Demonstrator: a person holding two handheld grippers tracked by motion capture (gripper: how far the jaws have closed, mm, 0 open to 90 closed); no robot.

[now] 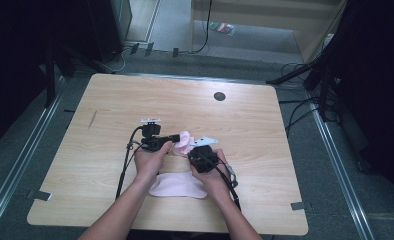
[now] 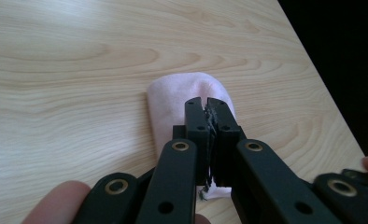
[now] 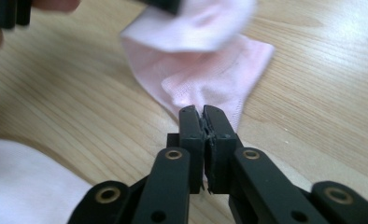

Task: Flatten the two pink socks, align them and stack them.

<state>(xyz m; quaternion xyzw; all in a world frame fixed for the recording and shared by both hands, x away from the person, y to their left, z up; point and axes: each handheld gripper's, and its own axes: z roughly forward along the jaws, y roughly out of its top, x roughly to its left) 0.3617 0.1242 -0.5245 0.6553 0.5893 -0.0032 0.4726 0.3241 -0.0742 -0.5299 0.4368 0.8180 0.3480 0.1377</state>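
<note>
Pink sock (image 1: 184, 142) hangs between the two grippers just above the wooden table (image 1: 110, 100), pinched at both ends. In the left gripper view the left gripper (image 2: 205, 103) has its jaws pressed together on the fabric: a rounded end of the sock bulges out beyond the fingertips and a scrap of its edge peeks out below them, so the cloth runs straight through the grip. In the right gripper view the right gripper (image 3: 202, 111) is clenched on the sock's (image 3: 205, 79) near edge, the fabric fanning away from the fingertips toward the other gripper, which shows blurred at the top of that view. From above, the left gripper (image 1: 177, 138) reaches in from the left and the right gripper (image 1: 191, 151) sits just beside it on the right, nearer the person, so the sock's long axis runs the short way between the two sets of fingertips, crumpled rather than taut. Both hands are equally near it; neither needs to reach. A second pink sock (image 1: 177, 184) lies flat on the table behind the fingers, between the person's wrists, well inside easy reach of either hand. My guess is that the coming move turns on drawing the grippers apart along that short axis to stretch the held sock flat. No brand, label or writing can be read anywhere.
</note>
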